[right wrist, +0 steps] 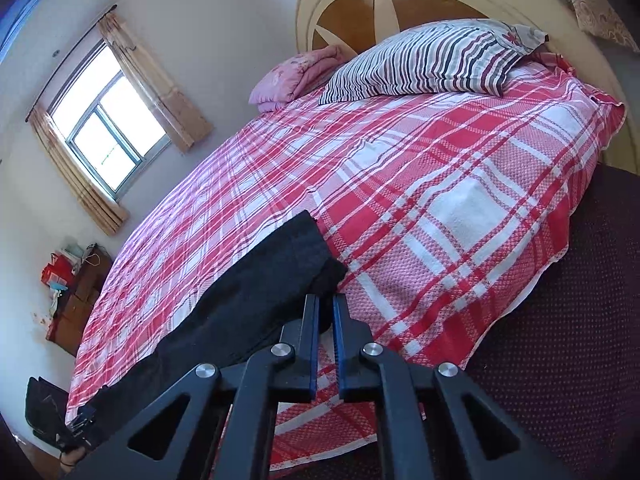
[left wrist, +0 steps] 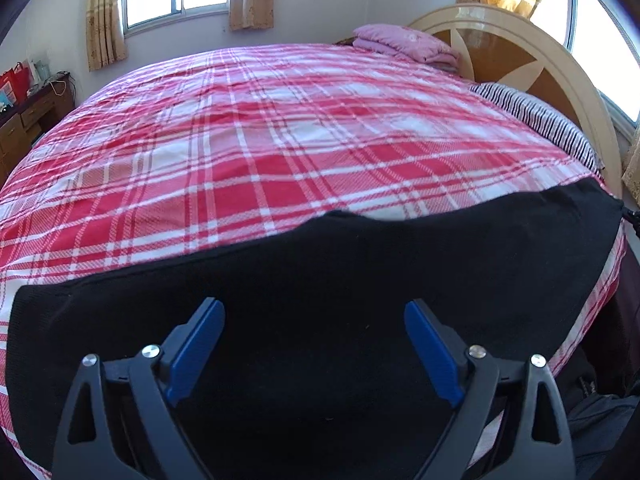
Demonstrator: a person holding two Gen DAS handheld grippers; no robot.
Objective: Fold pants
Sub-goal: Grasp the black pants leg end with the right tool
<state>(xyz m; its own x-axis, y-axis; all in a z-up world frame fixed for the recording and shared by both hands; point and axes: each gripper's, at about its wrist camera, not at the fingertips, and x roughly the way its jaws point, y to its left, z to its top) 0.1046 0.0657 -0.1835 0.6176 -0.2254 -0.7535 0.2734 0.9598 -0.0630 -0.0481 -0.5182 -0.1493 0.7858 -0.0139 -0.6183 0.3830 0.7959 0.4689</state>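
Observation:
Black pants (left wrist: pixel 320 280) lie stretched along the near edge of a bed with a red and white plaid sheet (left wrist: pixel 280 140). My left gripper (left wrist: pixel 314 306) hovers just above the dark cloth, its blue pads (left wrist: pixel 200 344) spread wide with nothing pinched between them. In the right wrist view the pants (right wrist: pixel 248 300) run from lower left to a corner near the middle. My right gripper (right wrist: pixel 326 300) is shut on that corner, and a thin fold of black fabric shows between its nearly touching fingers.
A striped pillow (right wrist: pixel 432 60) and a folded pink blanket (right wrist: pixel 296 76) sit by the round headboard (left wrist: pixel 520 52). The dark dotted mattress side (right wrist: pixel 580 320) drops off at the right. A wooden dresser (left wrist: pixel 24 120) stands by the far wall under a window.

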